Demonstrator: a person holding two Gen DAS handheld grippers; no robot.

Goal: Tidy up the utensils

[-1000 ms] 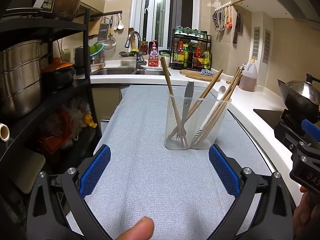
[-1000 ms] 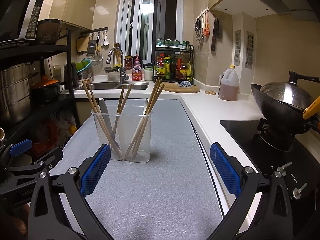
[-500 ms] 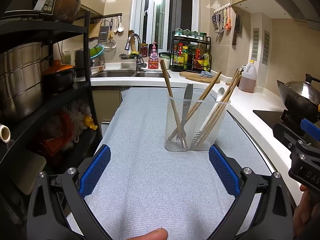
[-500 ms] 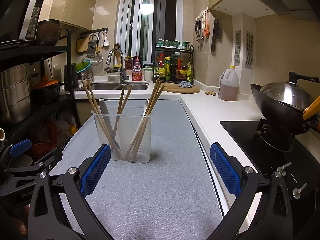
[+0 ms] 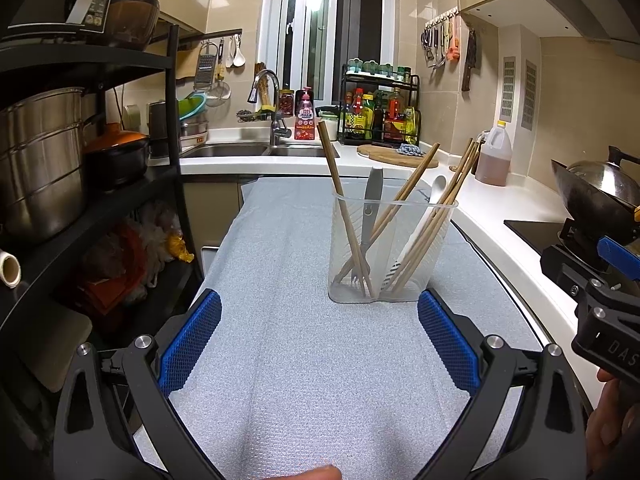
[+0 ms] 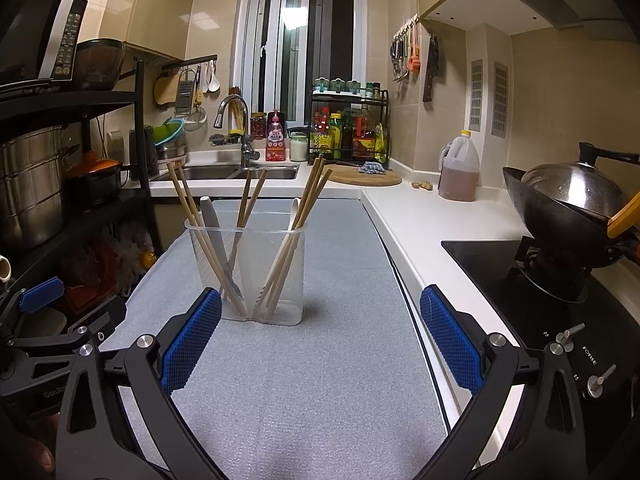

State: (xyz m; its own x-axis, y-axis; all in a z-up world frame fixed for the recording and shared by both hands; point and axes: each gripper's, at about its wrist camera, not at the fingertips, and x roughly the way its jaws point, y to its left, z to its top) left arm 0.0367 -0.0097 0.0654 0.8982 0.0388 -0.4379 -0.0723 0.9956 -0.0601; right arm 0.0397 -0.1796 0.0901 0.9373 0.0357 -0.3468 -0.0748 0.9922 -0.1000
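A clear plastic utensil holder (image 5: 390, 248) stands upright on the grey mat (image 5: 280, 360). It holds several wooden chopsticks (image 5: 342, 208), a grey-handled fork (image 5: 370, 216) and a white spoon (image 5: 434, 190). It also shows in the right wrist view (image 6: 260, 276). My left gripper (image 5: 320, 344) is open and empty, a little in front of the holder and to its left. My right gripper (image 6: 320, 344) is open and empty, in front of the holder and to its right.
A black shelf rack with steel pots (image 5: 44, 160) stands at the left. The sink (image 5: 240, 150) and a spice rack (image 5: 380, 116) are at the back. A white counter (image 6: 420, 228) with an oil jug (image 6: 458, 172) and a stove with a wok (image 6: 568, 204) are at the right.
Both grippers have barely moved. The holder and utensils stay put. The thumb at the bottom of the left view has dropped lower.
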